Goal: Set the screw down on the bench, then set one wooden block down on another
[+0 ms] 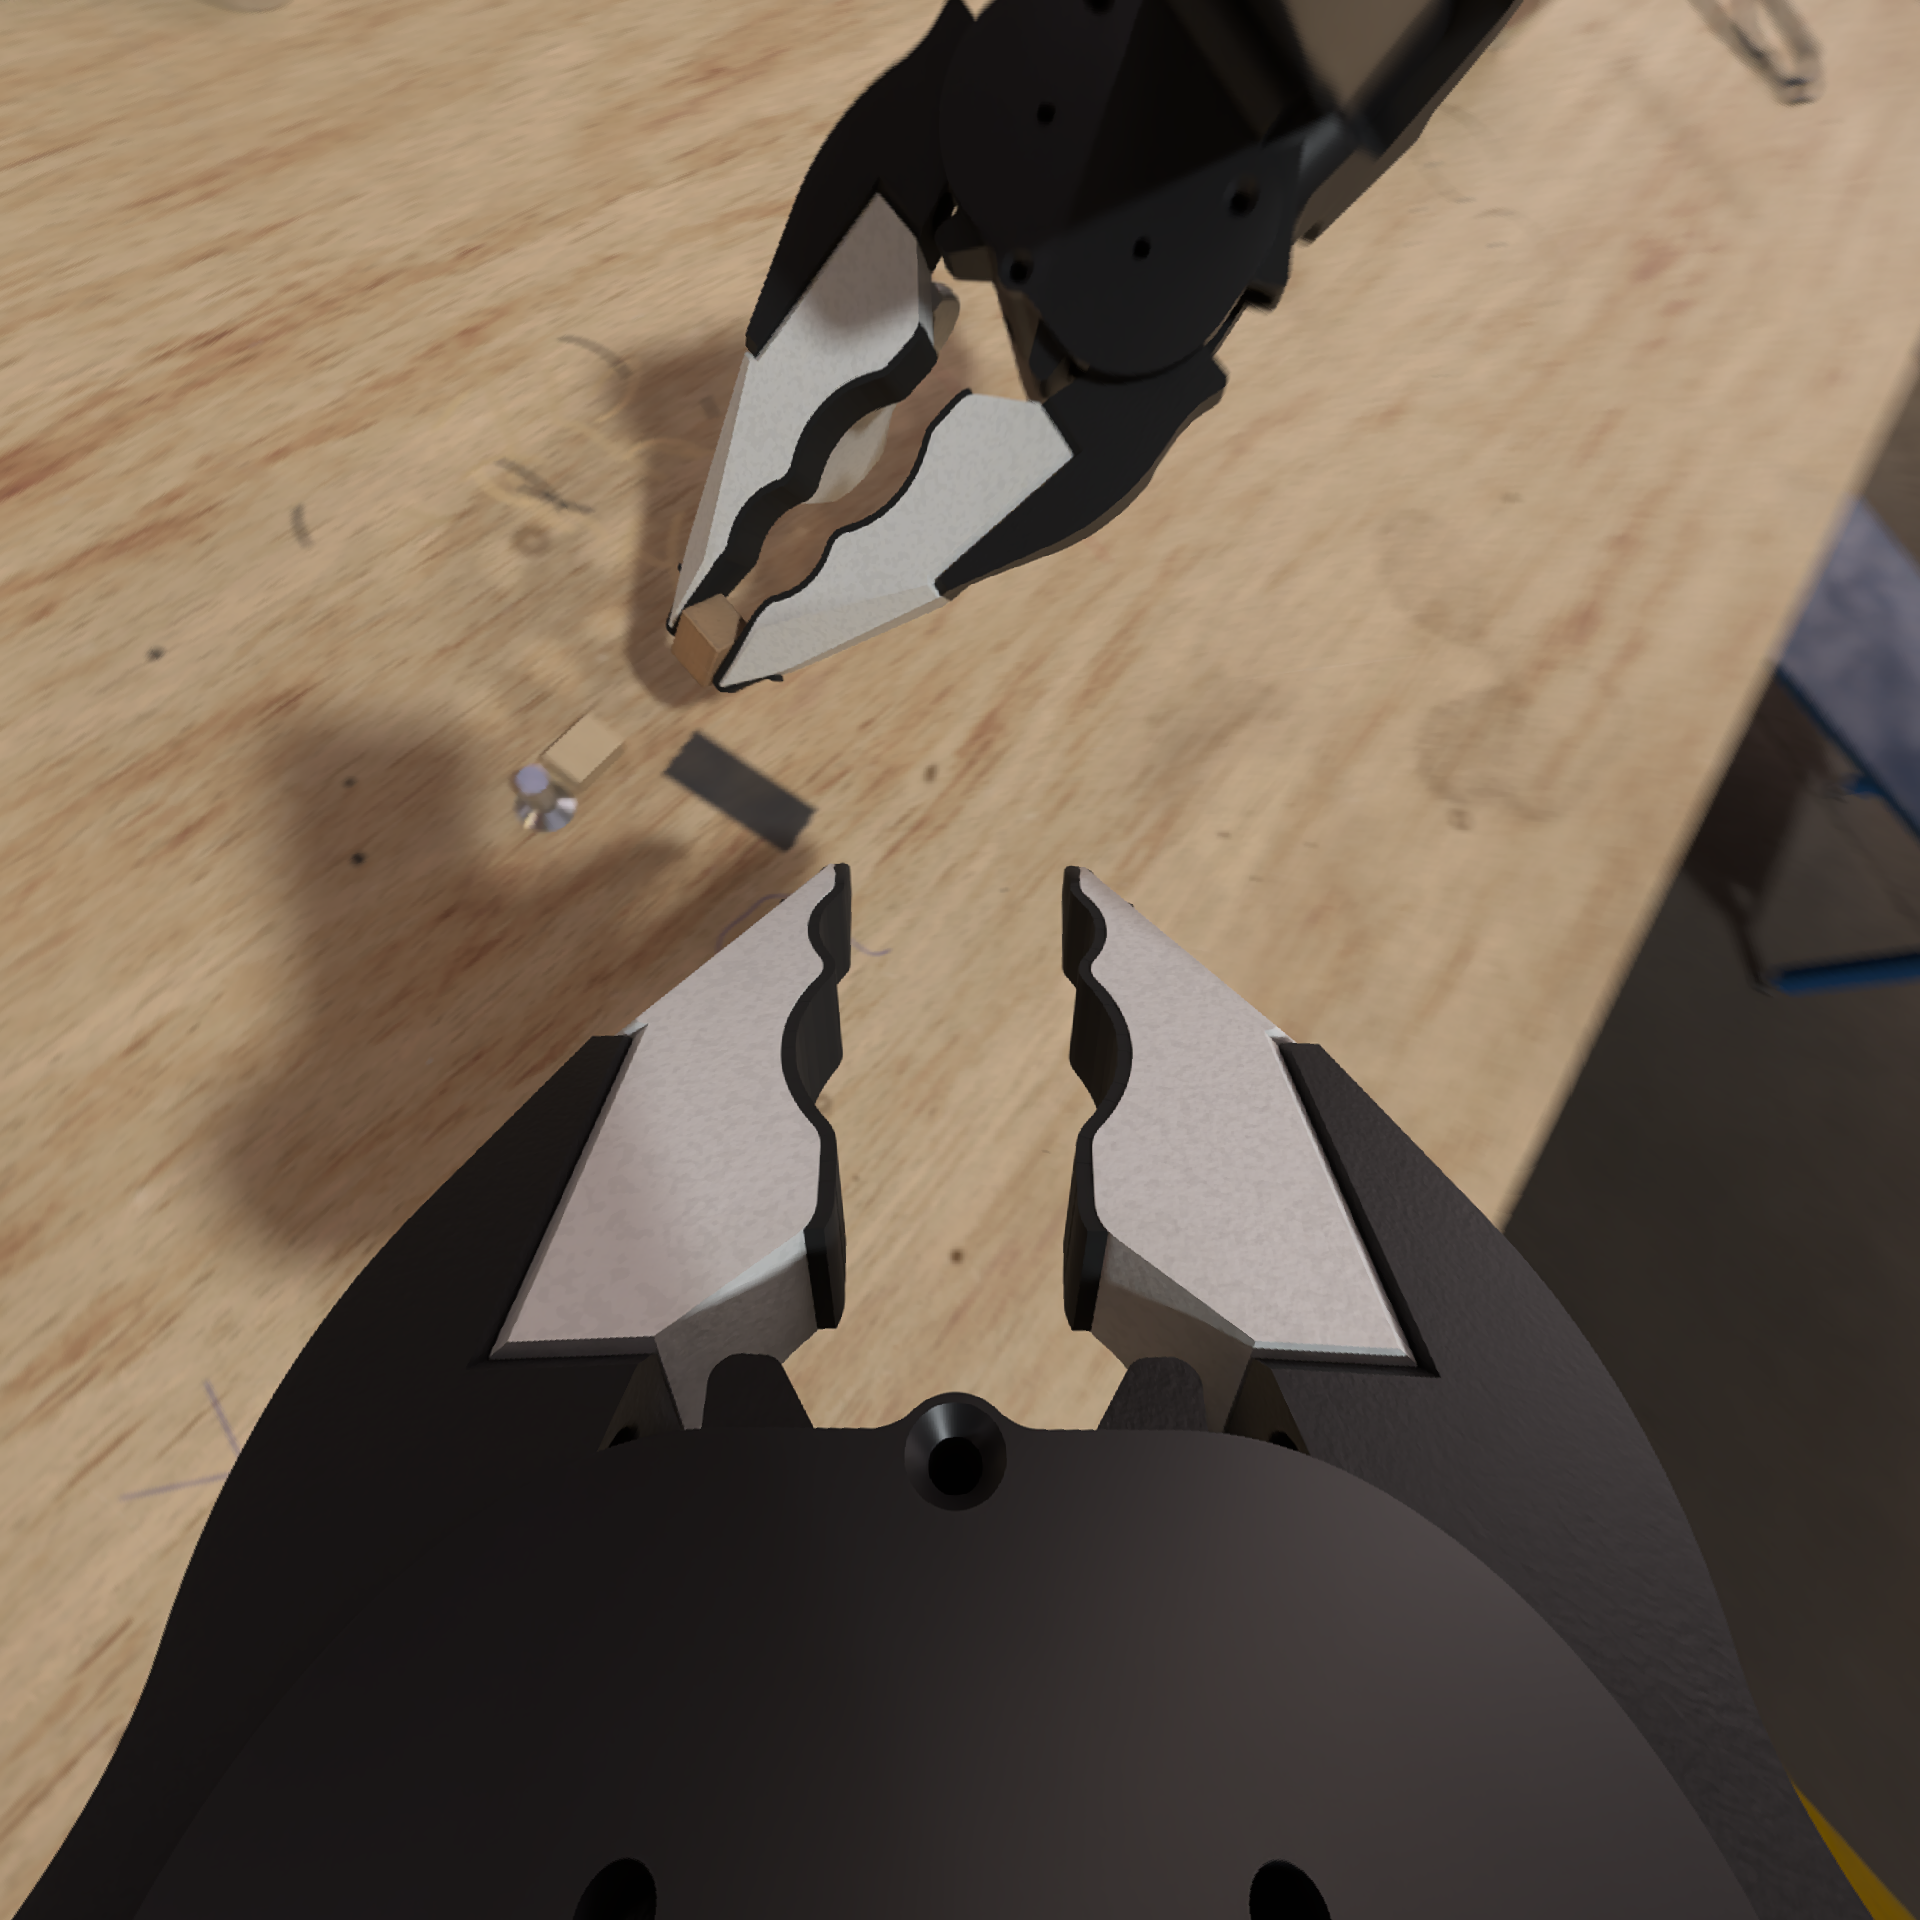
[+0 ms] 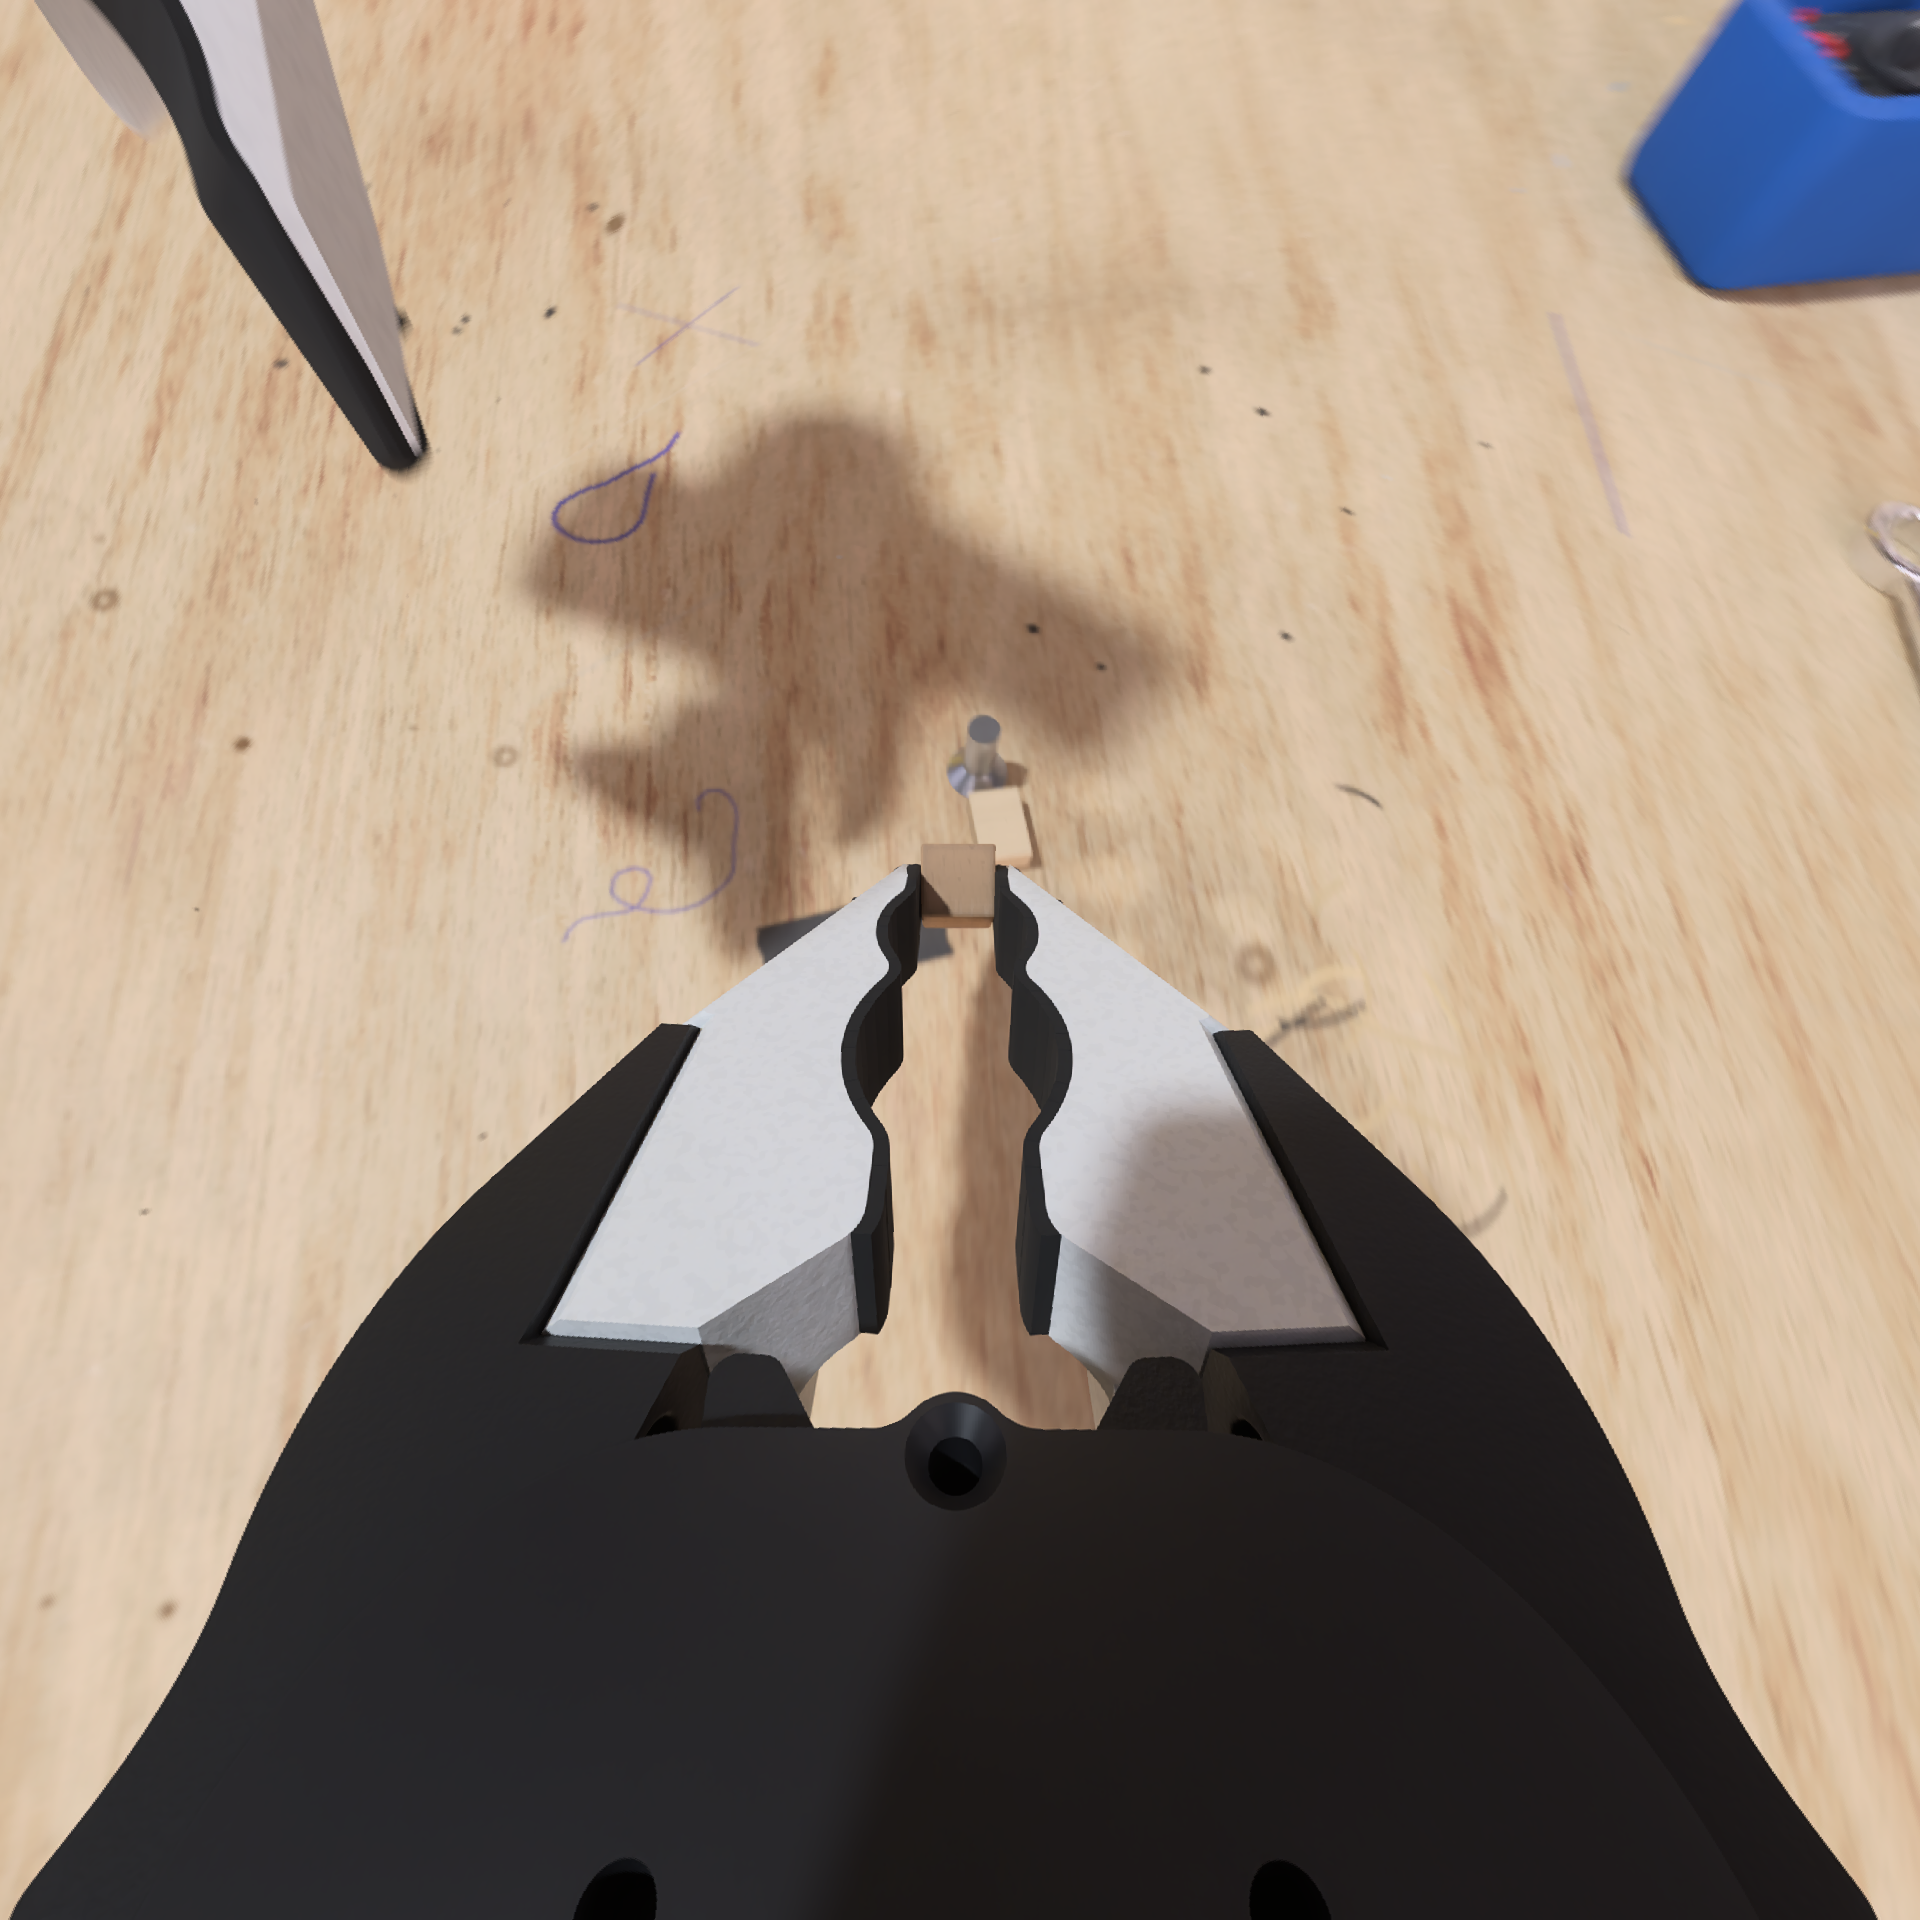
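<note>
My right gripper (image 2: 958, 896) is shut on a small wooden block (image 2: 957, 885) at its fingertips and holds it above the bench; it shows in the left wrist view too (image 1: 702, 652), with the block (image 1: 704, 630) in it. A second wooden block (image 2: 1004, 821) lies on the bench just beyond it, also in the left wrist view (image 1: 584, 750). A silver screw (image 2: 981, 758) stands on its head on the bench right next to that block, also in the left wrist view (image 1: 540, 800). My left gripper (image 1: 956, 881) is open and empty, above the bench nearer than these.
A small dark flat plate (image 1: 740, 790) lies on the wooden bench (image 1: 1247, 727) near the block. A blue holder (image 2: 1797, 156) stands at the far right of the right wrist view, with a metal tool (image 2: 1896, 566) near it. The bench edge (image 1: 1683, 1039) runs down the right of the left wrist view.
</note>
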You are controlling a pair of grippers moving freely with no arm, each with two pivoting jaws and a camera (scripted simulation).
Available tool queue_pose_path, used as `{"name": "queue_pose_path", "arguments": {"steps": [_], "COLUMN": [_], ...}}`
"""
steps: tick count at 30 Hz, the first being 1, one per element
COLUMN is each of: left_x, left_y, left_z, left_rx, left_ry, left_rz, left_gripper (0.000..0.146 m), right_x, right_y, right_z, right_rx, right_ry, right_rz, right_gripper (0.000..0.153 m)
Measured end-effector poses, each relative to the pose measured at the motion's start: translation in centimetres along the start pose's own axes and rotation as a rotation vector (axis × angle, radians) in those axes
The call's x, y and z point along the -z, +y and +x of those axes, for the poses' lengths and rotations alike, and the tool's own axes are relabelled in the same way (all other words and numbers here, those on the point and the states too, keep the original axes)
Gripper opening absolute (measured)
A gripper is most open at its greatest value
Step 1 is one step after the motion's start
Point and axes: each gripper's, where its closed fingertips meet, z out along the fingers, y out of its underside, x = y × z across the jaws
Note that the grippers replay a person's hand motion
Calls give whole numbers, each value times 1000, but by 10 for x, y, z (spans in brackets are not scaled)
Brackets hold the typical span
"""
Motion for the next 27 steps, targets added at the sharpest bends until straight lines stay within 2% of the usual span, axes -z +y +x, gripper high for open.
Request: {"name": "queue_pose_path", "arguments": {"steps": [5, 7, 11, 12, 15, 16, 21, 27], "left_x": [-19, -19, -19, -20, -25, -28, -40, -42], "left_y": [26, 28, 33, 36, 42, 43, 40, 37], "left_z": [-42, -53, -78, -84, -99, -103, -115, -122], "left_rx": [-42, -17, 6, 11, 41, 54, 121, 112], "left_ry": [-268, -289, -322, -326, -311, -298, -217, -203], "left_rz": [44, 66, 74, 69, 66, 70, 95, 98], "left_gripper": [29, 25, 25, 25, 25, 25, 25, 25], "right_x": [-36, -44, -48, -45, -35, -32, -39, -58], "right_y": [4, 5, 5, 3, -3, -3, 8, 6], "right_z": [4, 4, 11, 12, 16, 17, 17, 9], "right_rx": [119, 137, 161, 148, 79, 52, -93, -129], "right_ry": [-94, -132, -106, -100, -69, -51, 23, 53], "right_rz": [-145, -184, -213, -200, -133, -118, -98, -88], "right_gripper": [13, 13, 13, 13, 36, 38, 42, 46]}}
